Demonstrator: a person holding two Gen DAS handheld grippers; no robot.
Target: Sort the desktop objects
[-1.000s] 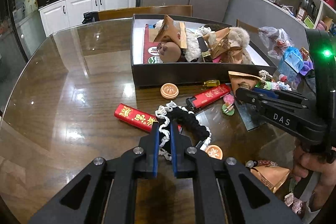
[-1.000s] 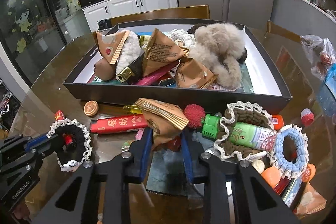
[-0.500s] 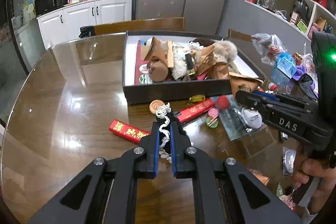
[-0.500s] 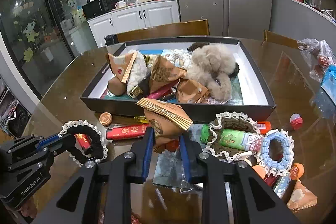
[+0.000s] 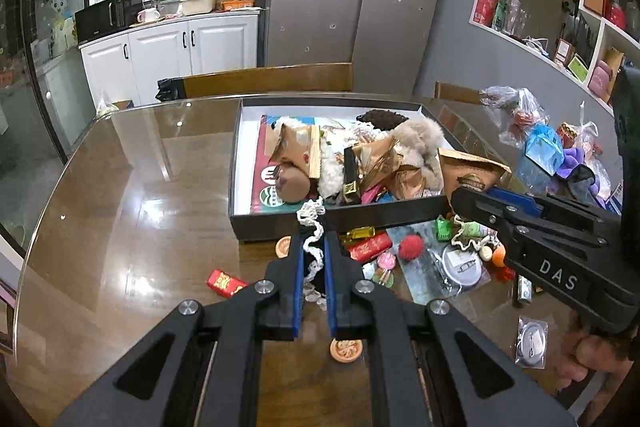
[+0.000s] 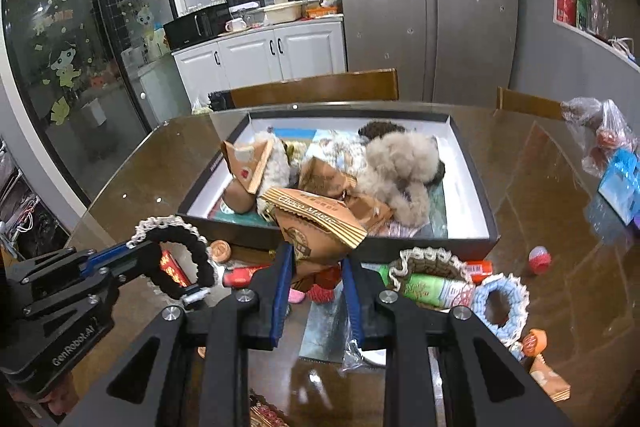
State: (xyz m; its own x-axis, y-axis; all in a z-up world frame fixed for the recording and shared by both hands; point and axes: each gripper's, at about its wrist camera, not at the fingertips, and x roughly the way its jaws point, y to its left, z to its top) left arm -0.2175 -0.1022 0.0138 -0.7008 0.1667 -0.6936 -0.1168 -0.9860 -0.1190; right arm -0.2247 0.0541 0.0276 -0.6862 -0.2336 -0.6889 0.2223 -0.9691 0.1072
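**A:** so what's each cam catching? Left wrist view has the left gripper (image 5: 313, 247) pinched tight on the black lace-trimmed scrunchie (image 5: 311, 255), right at the near wall of the black box (image 5: 384, 217). The ring shape is mostly hidden there.

**B:** yeah, the right wrist view shows the whole loop (image 6: 180, 255), hanging left of the box in the air. Right gripper (image 6: 316, 267) is clamped on a brown snack packet (image 6: 316, 223), jaws only narrowly apart, packet just in front of the box's near wall (image 6: 420, 247).

**A:** my side only gets the packet's top (image 5: 468, 173) over the box's right corner.
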